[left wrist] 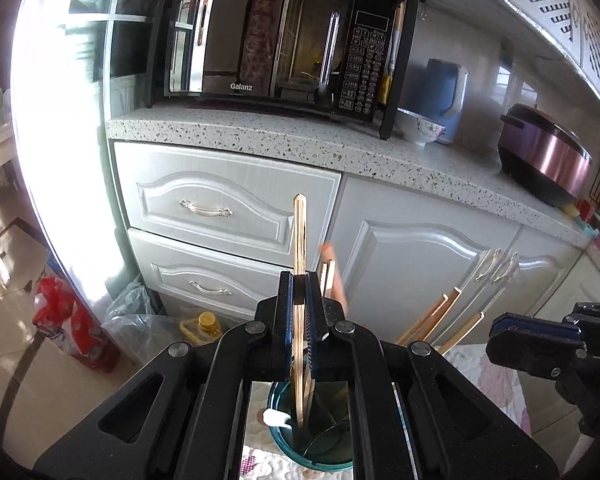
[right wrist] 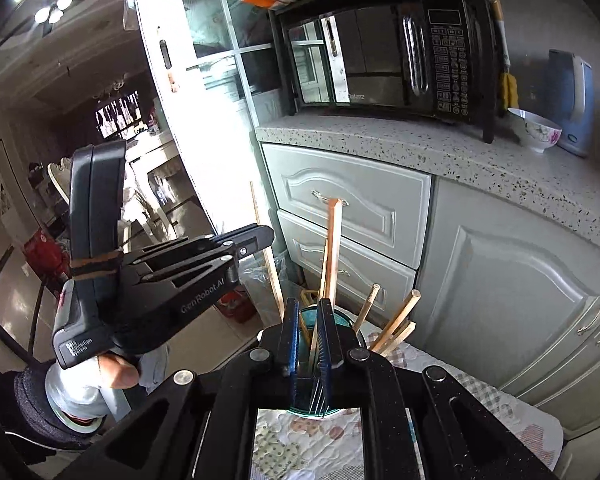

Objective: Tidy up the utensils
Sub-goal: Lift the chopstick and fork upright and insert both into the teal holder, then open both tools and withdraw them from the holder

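Observation:
My left gripper [left wrist: 299, 280] is shut on a long wooden chopstick [left wrist: 300, 232] that stands upright, its lower end inside a clear teal cup [left wrist: 324, 466]. A white spoon-like piece [left wrist: 276, 418] lies in that cup. Seen from the right wrist, the left gripper [right wrist: 260, 238] is to the left with its chopstick [right wrist: 269, 256]. My right gripper [right wrist: 309, 308] is shut on a fork with a wooden handle [right wrist: 334, 240]. Its metal tines [right wrist: 319, 396] point down over the teal cup [right wrist: 342, 318]. The right gripper [left wrist: 496, 330] also shows at the right edge of the left wrist view.
More wooden chopsticks [right wrist: 396, 320] lean just right of the cup, their holder hidden. A quilted cloth [right wrist: 300, 440] covers the surface below. Beyond are white cabinet drawers [left wrist: 220, 212], a speckled countertop [left wrist: 300, 140], a black microwave [left wrist: 268, 48], a bowl [left wrist: 420, 126] and a rice cooker [left wrist: 540, 156].

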Tool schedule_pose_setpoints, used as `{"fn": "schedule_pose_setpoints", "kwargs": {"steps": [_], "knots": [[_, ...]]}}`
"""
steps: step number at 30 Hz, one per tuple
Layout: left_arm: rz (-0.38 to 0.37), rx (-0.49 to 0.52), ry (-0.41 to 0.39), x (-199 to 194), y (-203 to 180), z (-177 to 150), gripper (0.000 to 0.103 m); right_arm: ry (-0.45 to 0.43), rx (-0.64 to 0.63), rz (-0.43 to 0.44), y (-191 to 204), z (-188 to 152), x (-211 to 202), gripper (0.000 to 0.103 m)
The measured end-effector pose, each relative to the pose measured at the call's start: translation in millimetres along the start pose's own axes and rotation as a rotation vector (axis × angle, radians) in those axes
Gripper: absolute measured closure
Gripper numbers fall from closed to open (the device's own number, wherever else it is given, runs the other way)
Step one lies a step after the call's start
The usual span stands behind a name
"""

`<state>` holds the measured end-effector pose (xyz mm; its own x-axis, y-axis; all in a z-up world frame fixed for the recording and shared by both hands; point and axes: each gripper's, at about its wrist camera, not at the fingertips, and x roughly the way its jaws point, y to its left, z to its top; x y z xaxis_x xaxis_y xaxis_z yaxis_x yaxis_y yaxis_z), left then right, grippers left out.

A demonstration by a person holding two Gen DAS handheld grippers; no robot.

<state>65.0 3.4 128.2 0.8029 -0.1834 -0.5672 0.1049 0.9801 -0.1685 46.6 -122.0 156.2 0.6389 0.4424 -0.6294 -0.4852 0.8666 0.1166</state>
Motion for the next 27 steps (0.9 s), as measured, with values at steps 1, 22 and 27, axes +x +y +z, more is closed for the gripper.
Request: {"fn": "schedule_pose_setpoints", "kwargs": {"steps": [1, 22, 27], "knots": [[-0.007, -0.008, 0.011, 4.0, 0.3, -1.8, 0.099, 0.0, 0.004, 0.006, -1.4, 0.9, 1.6, 0.097], [-0.062, -0.066, 0.152, 30.3, -1.3, -31.6, 0.098, 0.103, 0.123, 0.005, -42.2, -37.1, 15.2, 0.089], [-0.059, -0.053, 0.156, 20.3, -4.3, -30.5, 0.094, 0.116, 0.129, 0.005, -38.7, -49.6, 15.9, 0.075]]}}
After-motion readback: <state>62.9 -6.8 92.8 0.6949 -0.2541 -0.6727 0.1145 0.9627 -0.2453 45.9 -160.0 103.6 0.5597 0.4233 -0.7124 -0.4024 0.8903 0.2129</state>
